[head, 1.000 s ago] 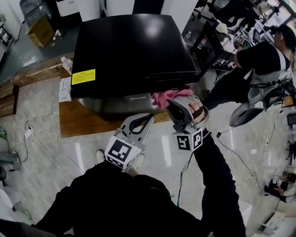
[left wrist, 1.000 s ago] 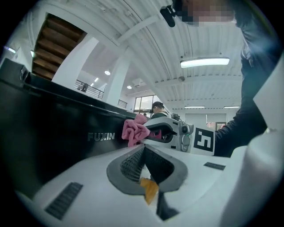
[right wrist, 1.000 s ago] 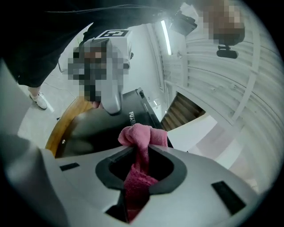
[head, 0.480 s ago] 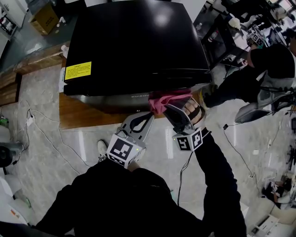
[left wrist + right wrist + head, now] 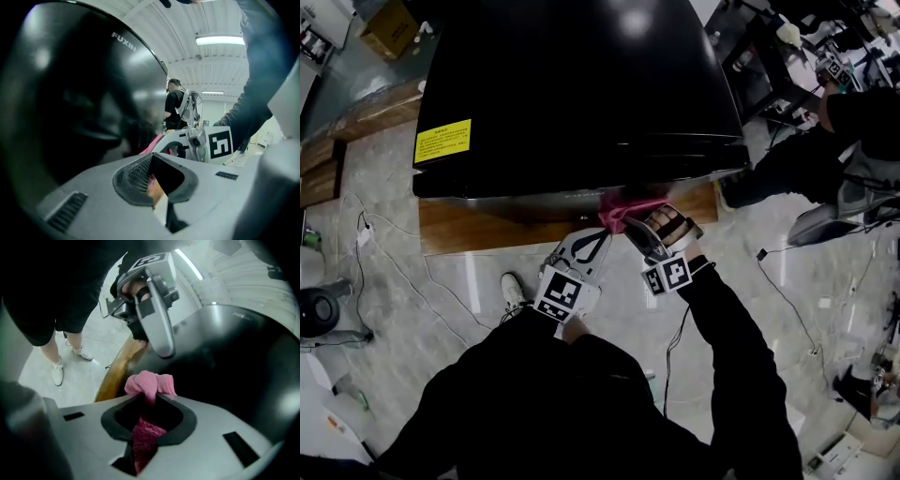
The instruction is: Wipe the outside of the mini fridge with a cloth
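Right gripper (image 5: 630,223): jaws closed on a pink cloth (image 5: 622,212), which is bunched so that a wad stands proud of the tips, evidently to serve as the wiping face. The cloth is at the near face of the black mini fridge (image 5: 581,84), right of centre, just below the top edge; contact looks likely but is not confirmed. Left gripper (image 5: 596,238): just left of it, jaws together on nothing, apparently kept clear of the wiping. The fridge stands on a wooden board (image 5: 469,236).
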A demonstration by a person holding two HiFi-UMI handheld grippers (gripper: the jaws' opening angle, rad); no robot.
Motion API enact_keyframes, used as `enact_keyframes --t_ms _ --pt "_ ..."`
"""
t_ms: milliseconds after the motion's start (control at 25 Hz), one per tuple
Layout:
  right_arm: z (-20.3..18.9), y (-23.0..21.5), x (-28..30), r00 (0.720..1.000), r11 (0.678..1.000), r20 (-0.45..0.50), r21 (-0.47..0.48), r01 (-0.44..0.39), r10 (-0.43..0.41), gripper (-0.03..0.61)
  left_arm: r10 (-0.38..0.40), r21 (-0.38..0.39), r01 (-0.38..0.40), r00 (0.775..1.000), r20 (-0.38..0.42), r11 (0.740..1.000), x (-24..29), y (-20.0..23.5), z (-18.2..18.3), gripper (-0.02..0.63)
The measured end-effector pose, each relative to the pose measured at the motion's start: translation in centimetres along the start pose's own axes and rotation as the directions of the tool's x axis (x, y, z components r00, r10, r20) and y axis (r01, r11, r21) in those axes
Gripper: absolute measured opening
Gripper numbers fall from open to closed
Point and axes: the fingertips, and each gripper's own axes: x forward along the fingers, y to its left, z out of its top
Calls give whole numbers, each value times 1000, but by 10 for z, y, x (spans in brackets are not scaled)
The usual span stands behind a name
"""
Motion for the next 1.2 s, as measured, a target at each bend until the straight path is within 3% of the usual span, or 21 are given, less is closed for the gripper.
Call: enact_keyframes --t_ms 160,480,600,760,880,1040,1120,1200 --pt "-27 46 26 990 992 -76 34 -119 121 75 -23 -21 22 1000 -20 1000 0 -2 -11 6" --pt "-55 111 66 940 969 -235 70 -236 246 75 -15 -59 12 999 -47 998 -45 10 -32 6" --pt "-38 101 57 935 967 -253 124 -222 247 77 -12 -58 10 999 -36 998 -66 19 -30 6" --pt "25 71 35 964 948 -188 292 -127 187 77 -11 -67 8 999 -42 998 -105 36 -36 6" --pt "94 40 25 986 878 -118 477 -46 115 77 -2 -93 -1 999 -34 996 -147 52 -37 6" --pt "192 -13 20 1000 703 -3 712 0 3 77 -1 -97 3 1000 17 995 -208 77 -18 6" --pt "246 -42 23 997 614 51 789 -6 -56 77 10 -98 -5 999 46 995 -247 98 -8 6" --pt "295 -70 29 989 549 82 836 -2 -122 77 31 -104 -23 997 70 994 -287 120 1 6"
